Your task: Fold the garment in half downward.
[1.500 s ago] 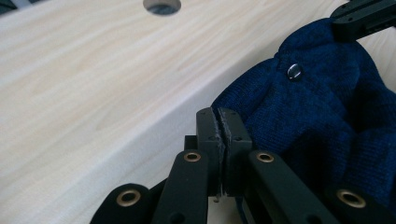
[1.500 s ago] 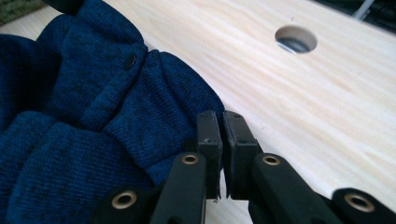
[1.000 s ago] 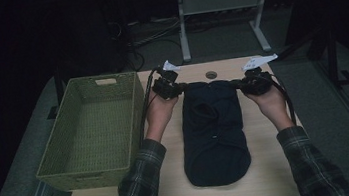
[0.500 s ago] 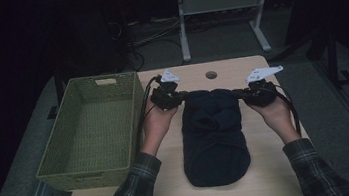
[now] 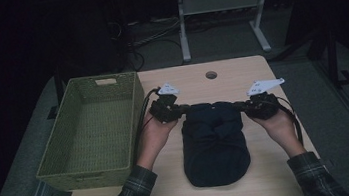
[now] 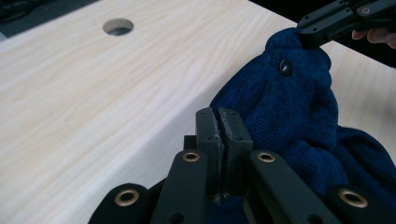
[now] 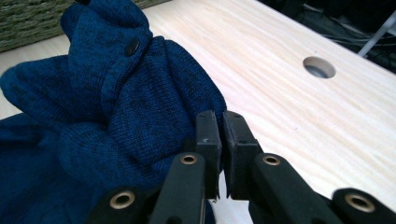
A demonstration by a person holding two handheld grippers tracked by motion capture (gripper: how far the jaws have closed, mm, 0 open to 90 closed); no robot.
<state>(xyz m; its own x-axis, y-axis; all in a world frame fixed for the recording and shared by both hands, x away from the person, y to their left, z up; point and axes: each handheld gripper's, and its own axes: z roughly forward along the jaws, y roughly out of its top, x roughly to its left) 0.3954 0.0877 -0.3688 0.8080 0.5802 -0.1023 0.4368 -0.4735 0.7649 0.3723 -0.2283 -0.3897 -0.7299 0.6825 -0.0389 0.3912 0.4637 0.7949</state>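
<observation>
Navy knit garment [image 5: 214,141] lying folded on the wooden table [image 5: 195,80] beside the woven basket [image 5: 91,131], your left gripper [image 5: 182,109] and right gripper [image 5: 239,105] each clenched on a top corner of it.

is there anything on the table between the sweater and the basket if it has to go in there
Nothing visible does. The sweater, pinched by the left gripper and right gripper, lies right of the basket, with bare table and the person's left hand between them.

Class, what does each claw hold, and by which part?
Both hold the navy knitted garment: the left claw its far left corner, the right claw its far right corner.
</observation>
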